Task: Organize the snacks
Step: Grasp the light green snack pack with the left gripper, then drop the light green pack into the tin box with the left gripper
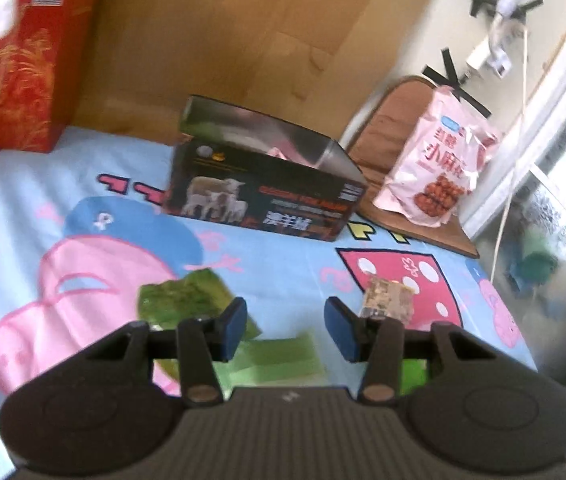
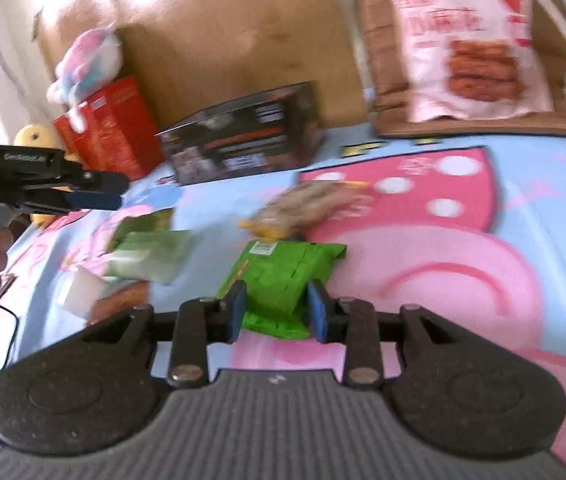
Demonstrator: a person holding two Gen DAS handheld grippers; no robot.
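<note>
Here the right tongs are straddling the bright green snack packet low in the frame's centre, their pads beside its crinkled sides; whether they are pinching, I cannot tell. A shallow hold on slick wrapping is risking a slip short of the black box, upper centre. The left tongs are standing spread, holding nothing.

Cartoon bedsheet, plush toy, cardboard.

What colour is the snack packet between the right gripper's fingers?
Bright green packet, with a small white label patch; clearest in the right wrist view.
</note>
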